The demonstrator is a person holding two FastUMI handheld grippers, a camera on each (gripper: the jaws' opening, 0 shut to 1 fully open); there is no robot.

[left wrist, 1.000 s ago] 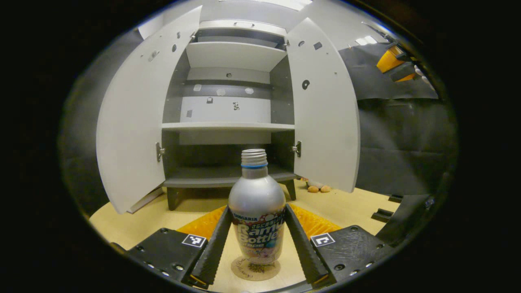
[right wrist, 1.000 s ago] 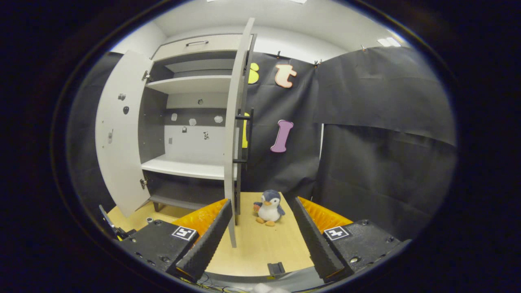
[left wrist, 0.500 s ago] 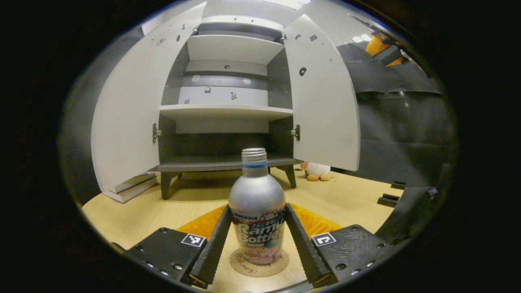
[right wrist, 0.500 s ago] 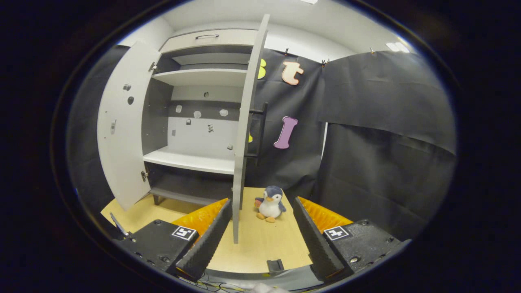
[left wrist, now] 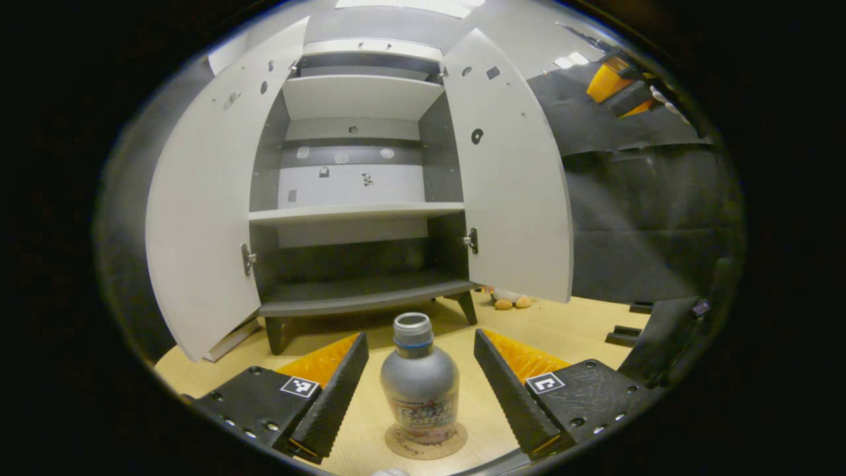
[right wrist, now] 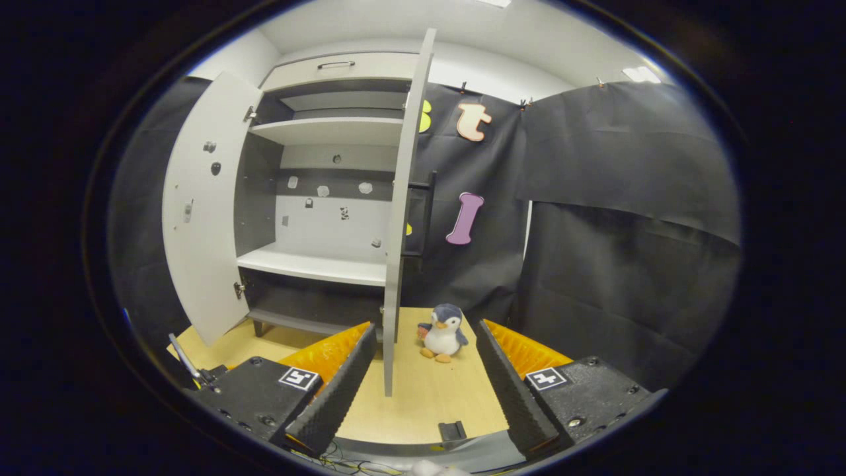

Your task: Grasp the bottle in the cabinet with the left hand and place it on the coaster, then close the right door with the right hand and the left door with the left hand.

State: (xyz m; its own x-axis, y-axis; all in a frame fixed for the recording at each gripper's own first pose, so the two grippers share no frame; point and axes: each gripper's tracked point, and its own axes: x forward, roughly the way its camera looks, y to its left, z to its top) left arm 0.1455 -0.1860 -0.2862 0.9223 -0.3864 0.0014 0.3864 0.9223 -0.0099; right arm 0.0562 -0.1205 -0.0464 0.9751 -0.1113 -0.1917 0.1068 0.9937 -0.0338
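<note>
Doors on the cabinet (left wrist: 357, 198) both stand open. Your left gripper (left wrist: 418, 390) is spread wide, fingers clear of the bottle (left wrist: 419, 383), which stands upright on the coaster (left wrist: 426, 441) on the table. Your right gripper (right wrist: 426, 390) gapes empty, the right door (right wrist: 402, 218) edge-on between its fingers, a toy penguin (right wrist: 443, 332) beyond.

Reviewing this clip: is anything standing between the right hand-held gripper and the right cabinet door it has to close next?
Nothing visible does. The right door stands open, edge-on just ahead of the open right hand-held gripper, with bare tabletop between. The penguin toy sits off to the door's side.
</note>
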